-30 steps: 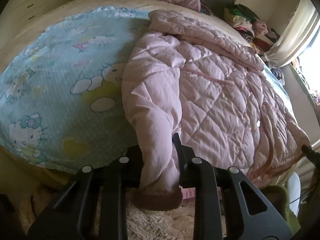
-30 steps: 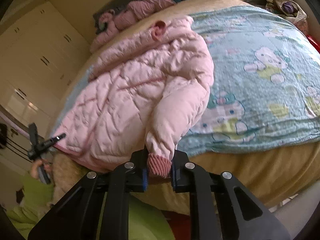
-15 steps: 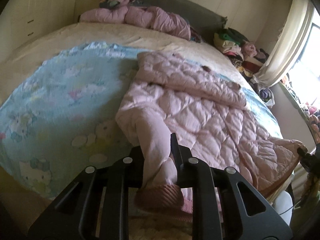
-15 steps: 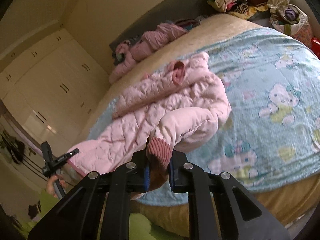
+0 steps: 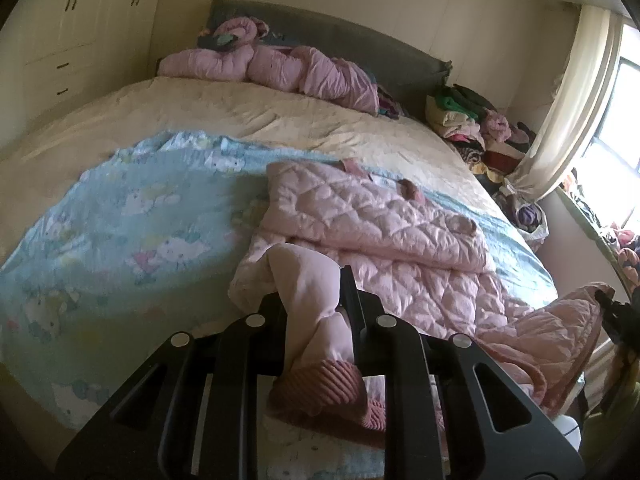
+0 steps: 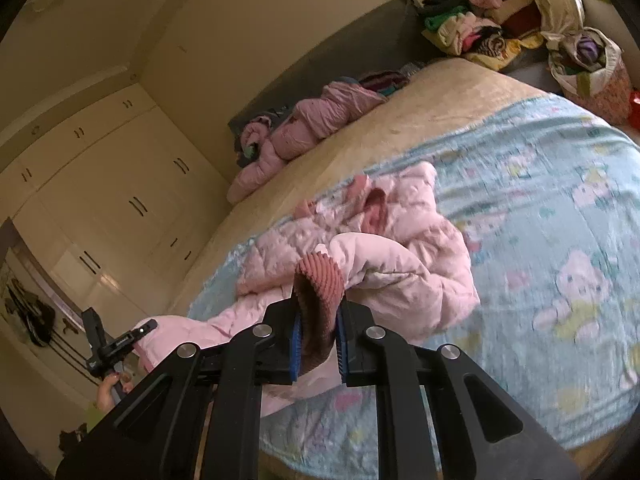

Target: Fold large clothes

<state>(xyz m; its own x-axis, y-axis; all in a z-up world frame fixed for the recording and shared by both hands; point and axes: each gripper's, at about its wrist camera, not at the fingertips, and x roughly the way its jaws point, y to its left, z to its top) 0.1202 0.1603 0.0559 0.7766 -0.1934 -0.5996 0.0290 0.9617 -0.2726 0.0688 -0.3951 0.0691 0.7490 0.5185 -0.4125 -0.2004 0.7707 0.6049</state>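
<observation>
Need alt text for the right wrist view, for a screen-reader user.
The right gripper is shut on the ribbed cuff of a pink quilted jacket, lifting that sleeve above the jacket, which lies on a blue cartoon-print blanket on the bed. The left gripper shows at far left, holding another part of the jacket.

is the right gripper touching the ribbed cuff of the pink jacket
Touching. In the right wrist view the right gripper has its jaws pressed on both sides of the ribbed cuff of the pink jacket, with no gap.
</observation>
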